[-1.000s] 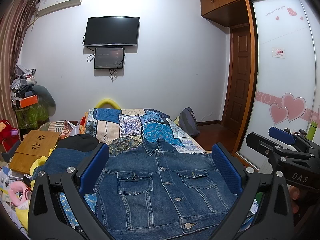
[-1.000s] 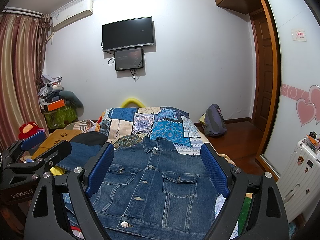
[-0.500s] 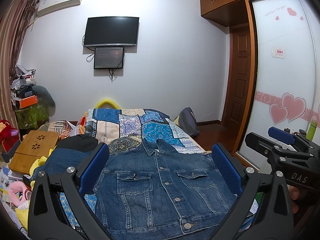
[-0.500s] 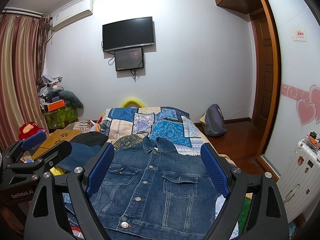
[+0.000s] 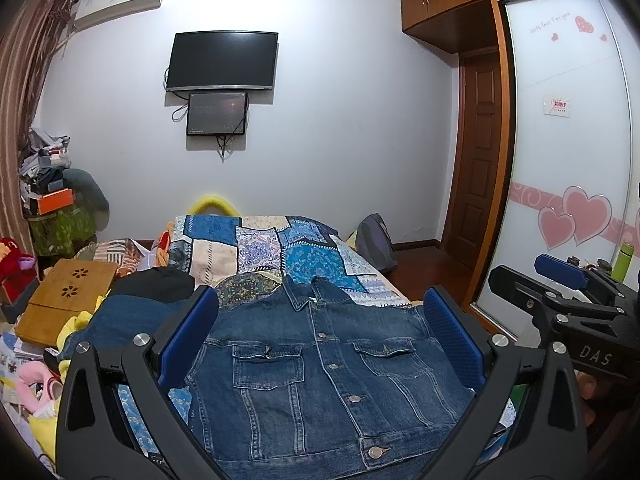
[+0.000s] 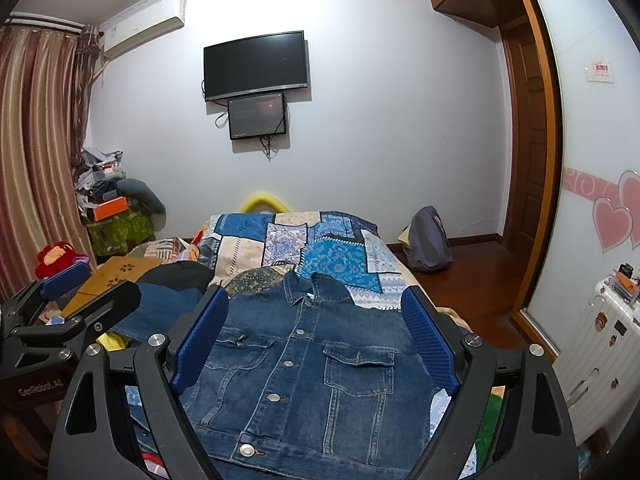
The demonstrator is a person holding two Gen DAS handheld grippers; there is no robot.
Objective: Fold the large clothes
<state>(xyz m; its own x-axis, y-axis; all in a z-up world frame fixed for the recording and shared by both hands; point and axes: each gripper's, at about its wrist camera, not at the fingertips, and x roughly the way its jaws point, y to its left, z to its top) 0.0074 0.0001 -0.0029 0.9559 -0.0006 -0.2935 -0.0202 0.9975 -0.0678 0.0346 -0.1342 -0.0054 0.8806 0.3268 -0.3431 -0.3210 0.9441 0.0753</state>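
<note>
A bed (image 5: pixel 256 240) under a patchwork quilt of blue and cream printed squares carries a dark blue denim jacket (image 5: pixel 328 368), lying flat, front up, buttoned, with two flap pockets. Above its hem hover the left gripper (image 5: pixel 320 344) and right gripper (image 6: pixel 316 344), each with black arms and ribbed blue fingers (image 6: pixel 200 340) spread wide, holding nothing.

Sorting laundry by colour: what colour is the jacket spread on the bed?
The denim jacket is dark blue with silver-coloured buttons, clearest in the left wrist view.
</note>
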